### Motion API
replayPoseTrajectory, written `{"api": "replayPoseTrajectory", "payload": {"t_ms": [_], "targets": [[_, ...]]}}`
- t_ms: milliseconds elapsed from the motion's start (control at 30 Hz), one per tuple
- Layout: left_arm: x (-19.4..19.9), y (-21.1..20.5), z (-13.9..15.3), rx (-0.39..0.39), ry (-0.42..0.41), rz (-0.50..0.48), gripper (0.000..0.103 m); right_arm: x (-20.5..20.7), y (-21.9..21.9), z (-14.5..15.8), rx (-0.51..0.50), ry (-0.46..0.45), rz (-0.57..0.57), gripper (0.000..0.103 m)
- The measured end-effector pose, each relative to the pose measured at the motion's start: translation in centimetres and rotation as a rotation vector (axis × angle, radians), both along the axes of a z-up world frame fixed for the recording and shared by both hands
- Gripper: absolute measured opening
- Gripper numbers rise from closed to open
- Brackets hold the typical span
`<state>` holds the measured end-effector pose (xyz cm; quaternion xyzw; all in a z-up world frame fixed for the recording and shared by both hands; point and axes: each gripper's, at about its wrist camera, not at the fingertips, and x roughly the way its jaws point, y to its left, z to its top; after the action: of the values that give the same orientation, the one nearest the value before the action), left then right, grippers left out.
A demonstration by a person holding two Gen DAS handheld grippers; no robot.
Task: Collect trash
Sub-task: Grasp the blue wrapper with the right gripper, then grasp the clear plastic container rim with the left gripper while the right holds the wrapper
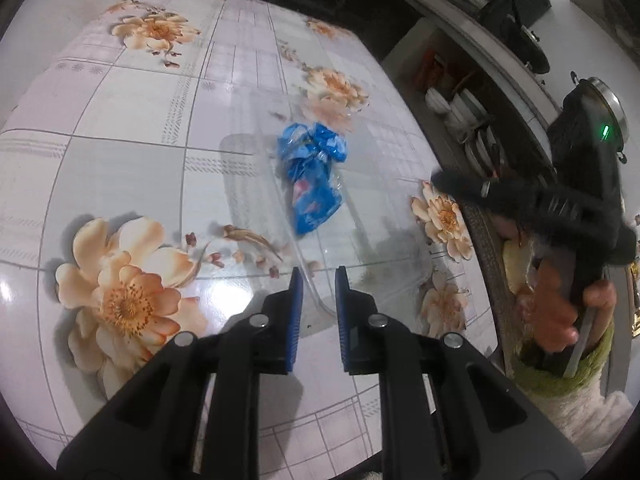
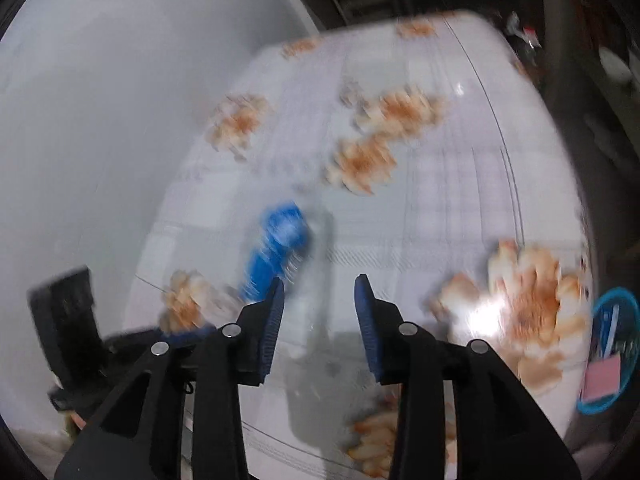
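A crumpled blue wrapper (image 1: 313, 172) lies inside a clear plastic bag (image 1: 320, 208) on the floral tablecloth (image 1: 132, 168). My left gripper (image 1: 319, 280) is open, its blue pads on either side of the bag's near edge. The right gripper (image 1: 560, 208) shows at the right of that view, held in a hand. In the blurred right wrist view, my right gripper (image 2: 320, 284) is open and empty above the table, with the blue wrapper (image 2: 276, 248) just ahead and to the left. The left gripper (image 2: 68, 320) shows at the far left.
A dark shelf with stacked dishes (image 1: 460, 112) and a metal pot (image 1: 608, 108) stands beyond the table's right edge. A blue basket (image 2: 608, 352) holding papers sits past the table's right edge in the right wrist view. A white wall (image 2: 100, 120) runs on the left.
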<state>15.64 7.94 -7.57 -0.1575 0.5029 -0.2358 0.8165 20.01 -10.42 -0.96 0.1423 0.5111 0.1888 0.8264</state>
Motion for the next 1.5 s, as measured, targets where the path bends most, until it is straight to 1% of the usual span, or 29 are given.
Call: {"api": "replayPoseTrajectory", "payload": {"t_ms": [67, 133, 167, 233, 267, 367, 433, 500, 600, 733, 800, 900, 1000, 1067, 1167, 1233, 1300, 1400, 1500], "targets": [[-0.3, 0.2, 0.1, 0.011, -0.017, 0.012, 0.013, 0.7, 1.3, 0.6, 0.007, -0.008, 0.022, 0.037], [-0.5, 0.2, 0.1, 0.018, -0.023, 0.018, 0.013, 1.5, 3.6, 0.6, -0.021, -0.007, 0.063, 0.037], [-0.3, 0.1, 0.2, 0.017, -0.024, 0.018, 0.013, 2.3, 5.0, 0.0, -0.048, 0.008, 0.078, 0.037], [-0.3, 0.2, 0.2, 0.005, -0.023, 0.021, 0.013, 3.0, 6.6, -0.8, -0.094, 0.025, 0.101, 0.037], [-0.3, 0.3, 0.2, -0.002, -0.023, 0.021, 0.013, 3.6, 7.3, -1.5, -0.133, 0.041, 0.104, 0.037], [-0.3, 0.0, 0.2, -0.004, -0.031, 0.015, 0.013, 4.6, 8.2, -3.3, -0.204, 0.089, 0.103, 0.041], [-0.4, -0.2, 0.3, -0.007, -0.034, 0.006, 0.013, 5.2, 8.5, -4.3, -0.222, 0.11, 0.104, 0.046], [-0.4, -0.2, 0.2, -0.014, -0.034, -0.001, 0.013, 5.7, 8.9, -5.0, -0.25, 0.127, 0.102, 0.046], [-0.3, -0.1, 0.3, -0.021, -0.039, -0.005, 0.013, 6.0, 9.2, -5.5, -0.276, 0.121, 0.101, 0.046], [-0.3, -0.2, 0.5, -0.014, -0.053, -0.003, 0.013, 5.8, 9.2, -5.3, -0.262, 0.104, 0.101, 0.027], [-0.2, -0.3, 0.5, -0.006, -0.053, -0.001, 0.013, 5.6, 8.9, -4.8, -0.235, 0.092, 0.096, 0.023], [-0.1, -0.5, 0.4, 0.006, -0.052, 0.002, 0.013, 4.7, 7.8, -3.2, -0.182, 0.048, 0.077, 0.022], [0.2, -0.6, 0.4, 0.02, -0.057, 0.004, 0.017, 3.3, 5.8, -0.9, -0.14, -0.018, 0.03, 0.022], [0.4, -0.7, 0.5, 0.031, -0.061, 0.011, 0.02, 2.2, 3.9, 0.6, -0.128, -0.063, -0.018, 0.022], [1.1, -0.9, 0.4, 0.047, -0.066, 0.022, 0.022, 0.9, 1.3, 1.4, -0.136, -0.094, -0.085, 0.022], [1.7, -1.2, 0.3, 0.062, -0.07, 0.029, 0.022, 0.1, -0.8, 1.0, -0.136, -0.081, -0.136, 0.022], [2.2, -1.5, 0.2, 0.081, -0.07, 0.036, 0.022, -0.3, -2.0, -0.2, -0.122, -0.052, -0.166, 0.022], [3.1, -2.0, -0.4, 0.115, -0.058, 0.049, 0.022, -1.0, -3.1, -2.3, -0.101, -0.004, -0.197, 0.022], [3.4, -2.3, -0.7, 0.124, -0.046, 0.056, 0.022, -1.6, -3.1, -4.1, -0.087, 0.026, -0.217, 0.022]]}}
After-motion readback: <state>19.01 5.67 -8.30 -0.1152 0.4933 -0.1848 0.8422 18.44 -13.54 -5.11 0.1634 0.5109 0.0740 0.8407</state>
